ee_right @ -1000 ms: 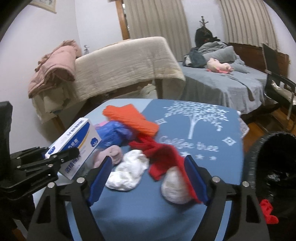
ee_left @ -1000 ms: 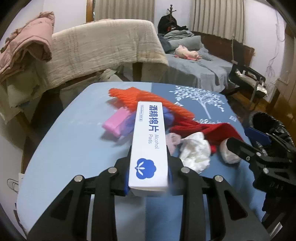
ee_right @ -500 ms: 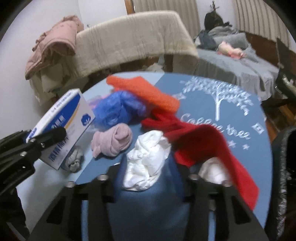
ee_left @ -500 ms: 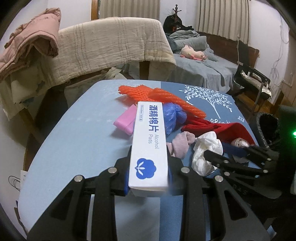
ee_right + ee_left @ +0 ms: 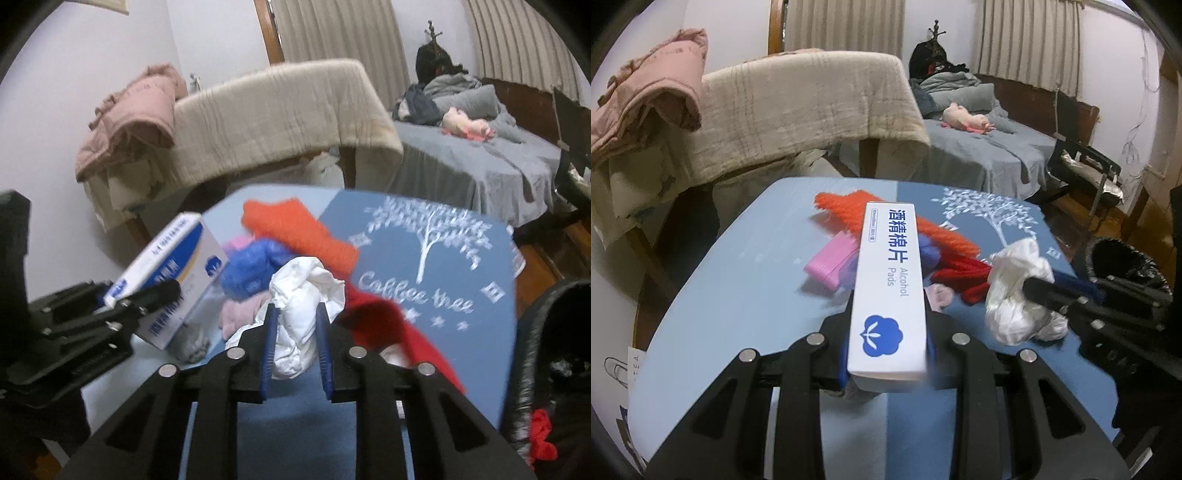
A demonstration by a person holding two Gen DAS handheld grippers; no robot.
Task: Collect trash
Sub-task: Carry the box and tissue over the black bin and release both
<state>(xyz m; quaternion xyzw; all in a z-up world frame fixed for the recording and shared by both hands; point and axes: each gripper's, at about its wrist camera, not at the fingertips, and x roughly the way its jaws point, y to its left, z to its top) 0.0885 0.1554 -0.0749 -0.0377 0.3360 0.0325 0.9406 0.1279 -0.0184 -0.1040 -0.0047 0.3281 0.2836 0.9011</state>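
My left gripper (image 5: pixel 888 332) is shut on a white and blue alcohol pads box (image 5: pixel 888 280), held above the blue table (image 5: pixel 738 288); the box also shows in the right wrist view (image 5: pixel 173 273). My right gripper (image 5: pixel 295 328) is shut on a crumpled white tissue wad (image 5: pixel 303 295), lifted off the table; the wad also shows in the left wrist view (image 5: pixel 1015 291). On the table lie an orange net sleeve (image 5: pixel 295 229), a blue bag wad (image 5: pixel 251 269), a red cloth (image 5: pixel 399 332), a pink piece (image 5: pixel 831 262) and a pale pink wad (image 5: pixel 240 314).
A black-lined trash bin (image 5: pixel 554 369) stands at the table's right edge, with a red scrap (image 5: pixel 541 435) in it. A small grey wad (image 5: pixel 192 343) lies under the box. A blanket-draped chair (image 5: pixel 798 103) and a bed (image 5: pixel 990 147) are behind the table.
My right gripper closed on the white tissue wad and lifted it off the table. My left gripper keeps the box and has shifted slightly.
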